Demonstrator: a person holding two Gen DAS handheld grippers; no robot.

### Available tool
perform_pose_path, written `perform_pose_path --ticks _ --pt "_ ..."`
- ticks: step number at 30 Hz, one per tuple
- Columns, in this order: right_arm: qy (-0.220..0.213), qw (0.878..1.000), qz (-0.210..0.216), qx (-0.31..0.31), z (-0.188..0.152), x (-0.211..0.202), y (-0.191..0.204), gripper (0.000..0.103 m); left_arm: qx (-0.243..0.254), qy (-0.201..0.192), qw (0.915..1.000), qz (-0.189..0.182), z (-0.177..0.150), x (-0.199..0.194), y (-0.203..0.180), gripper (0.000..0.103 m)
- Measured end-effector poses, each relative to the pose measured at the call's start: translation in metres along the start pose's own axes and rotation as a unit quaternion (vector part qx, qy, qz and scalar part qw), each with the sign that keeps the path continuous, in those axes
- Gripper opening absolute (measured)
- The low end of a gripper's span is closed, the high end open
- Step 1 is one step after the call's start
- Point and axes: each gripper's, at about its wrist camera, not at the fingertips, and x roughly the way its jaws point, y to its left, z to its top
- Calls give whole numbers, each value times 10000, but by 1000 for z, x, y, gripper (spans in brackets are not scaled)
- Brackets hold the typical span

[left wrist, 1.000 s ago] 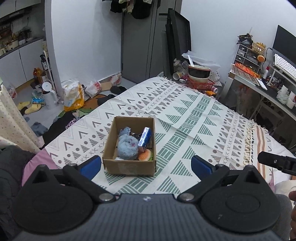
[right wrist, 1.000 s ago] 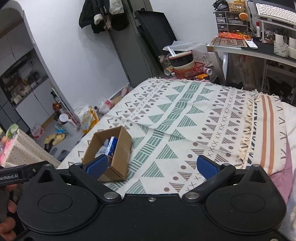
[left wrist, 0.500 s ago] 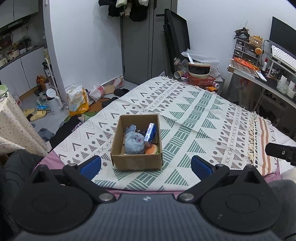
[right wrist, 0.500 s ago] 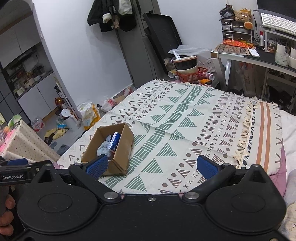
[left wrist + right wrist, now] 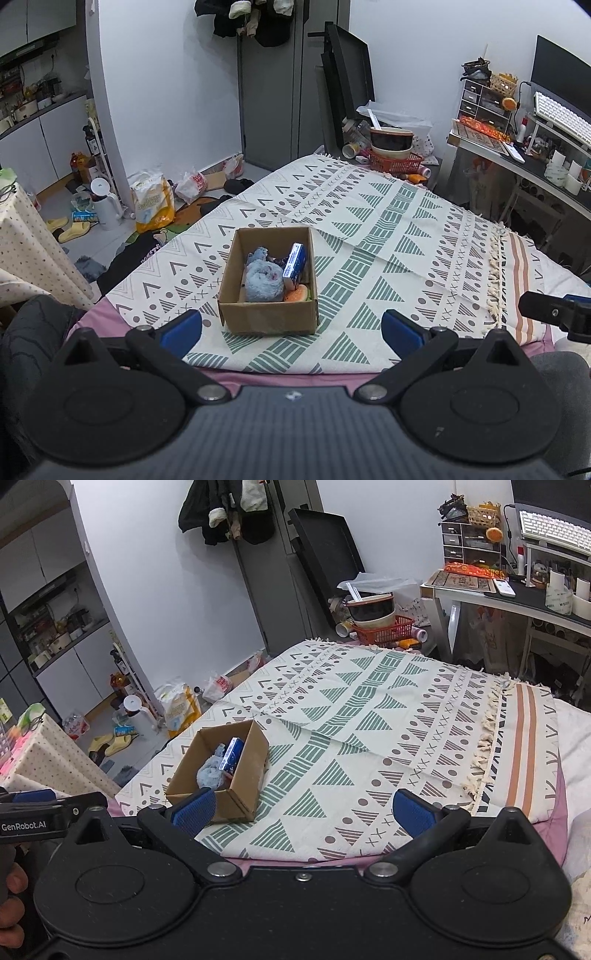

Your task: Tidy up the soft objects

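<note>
Cardboard box (image 5: 269,284) with grey-blue plush (image 5: 263,282) sits near the bedspread's (image 5: 388,236) front edge, dead ahead of left gripper (image 5: 291,328), long axis pointing away. Left-forward of right gripper (image 5: 301,810), so left nearer. Both spread wide, empty.

The near wall of the cardboard box (image 5: 269,317) hides the bottom of what lies inside from your left camera: only the top of the blue plush toy (image 5: 263,281), a slice of an orange item (image 5: 296,294) and a tilted blue carton (image 5: 294,265) show, and the dark piece behind them is too small to name. From your right camera, the box's side wall (image 5: 246,771) and your right gripper's (image 5: 303,809) left finger cover most of the contents. Your other gripper (image 5: 51,814) is cut off by the picture's left edge, as is the hand (image 5: 11,897) below it. Carton print is unreadable.
</note>
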Motion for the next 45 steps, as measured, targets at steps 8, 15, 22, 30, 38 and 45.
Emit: perform_pose_path --ticks 8,15,22,30,38,45 --pt "-88 9999 -40 -82 -1 -7 3 103 -18 0 10000 0 -1 -2 0 103" --pt "-102 9999 -78 -105 -3 -7 5 103 -26 1 10000 -53 -2 -7 1 103" --pt "-134 9998 -83 -146 -4 -10 7 103 -16 -99 9999 -104 -4 -19 0 102" --pt "-173 9998 -37 -41 -2 -16 4 103 -14 -107 9999 -124 -4 -19 -2 103" --pt "-173 9997 -133 -55 -3 -15 4 103 -8 -92 9999 -85 -6 -18 -5 102" --pt "-164 9997 -148 -66 -4 -15 5 103 -26 -63 10000 -61 -7 -16 -3 103"
